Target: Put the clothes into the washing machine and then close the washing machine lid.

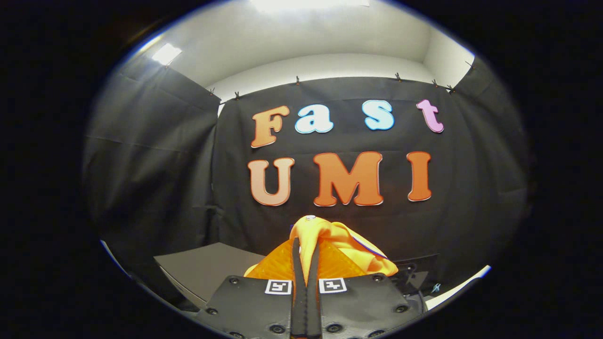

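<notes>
My gripper (305, 252) is shut on an orange and yellow garment (339, 245). The cloth is pinched between the two fingers and bunches up above and beyond the fingertips, draping to the right. It is held up in the air in front of the black booth wall. A grey flat surface (207, 273), possibly the washing machine's top or lid, lies low to the left of the fingers; I cannot tell which.
Black cloth walls (155, 155) close the booth at the back and left. A dark fixture (414, 278) sits low to the right of the fingers, beside a white edge (461, 282).
</notes>
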Motion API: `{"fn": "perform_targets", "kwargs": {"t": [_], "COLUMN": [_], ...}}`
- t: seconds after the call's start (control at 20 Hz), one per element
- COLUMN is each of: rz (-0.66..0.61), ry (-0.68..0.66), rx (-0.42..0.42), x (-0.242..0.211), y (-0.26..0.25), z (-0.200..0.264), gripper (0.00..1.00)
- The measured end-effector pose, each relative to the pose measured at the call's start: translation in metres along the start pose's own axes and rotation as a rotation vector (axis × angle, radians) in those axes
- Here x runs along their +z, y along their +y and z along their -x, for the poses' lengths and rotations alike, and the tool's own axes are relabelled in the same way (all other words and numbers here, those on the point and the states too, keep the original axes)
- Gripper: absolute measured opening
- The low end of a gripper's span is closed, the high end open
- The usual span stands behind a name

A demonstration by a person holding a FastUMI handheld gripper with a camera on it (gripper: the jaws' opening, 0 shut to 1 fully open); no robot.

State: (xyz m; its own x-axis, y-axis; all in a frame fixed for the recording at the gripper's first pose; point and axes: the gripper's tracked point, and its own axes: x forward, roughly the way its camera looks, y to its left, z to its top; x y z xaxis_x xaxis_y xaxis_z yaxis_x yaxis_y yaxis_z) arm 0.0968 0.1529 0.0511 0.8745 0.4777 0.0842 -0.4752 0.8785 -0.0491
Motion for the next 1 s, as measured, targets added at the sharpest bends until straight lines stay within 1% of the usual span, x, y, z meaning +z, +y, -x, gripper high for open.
{"fn": "perform_targets", "kwargs": {"t": [0.15,0.25,0.35,0.5,0.65,0.75,0.85,1.0], "rz": [0.007,0.012,-0.001,-0.033,-0.072,-0.062,-0.026,-0.026], "ry": [0.032,0.056,0.071,0.106,0.148,0.198,0.251,0.304], "rx": [-0.012,0.005,0.044,0.097,0.129,0.132,0.130,0.150], "x": [-0.023,-0.043,-0.066,-0.107,-0.146,-0.177,-0.208,-0.244], "y": [-0.056,-0.086,-0.107,-0.127,-0.144,-0.155,-0.163,-0.162], "z": [0.005,0.005,0.006,0.000,-0.009,-0.019,-0.030,-0.047], "gripper": [0.08,0.08,0.08,0.08,0.08,0.08,0.08,0.08]}}
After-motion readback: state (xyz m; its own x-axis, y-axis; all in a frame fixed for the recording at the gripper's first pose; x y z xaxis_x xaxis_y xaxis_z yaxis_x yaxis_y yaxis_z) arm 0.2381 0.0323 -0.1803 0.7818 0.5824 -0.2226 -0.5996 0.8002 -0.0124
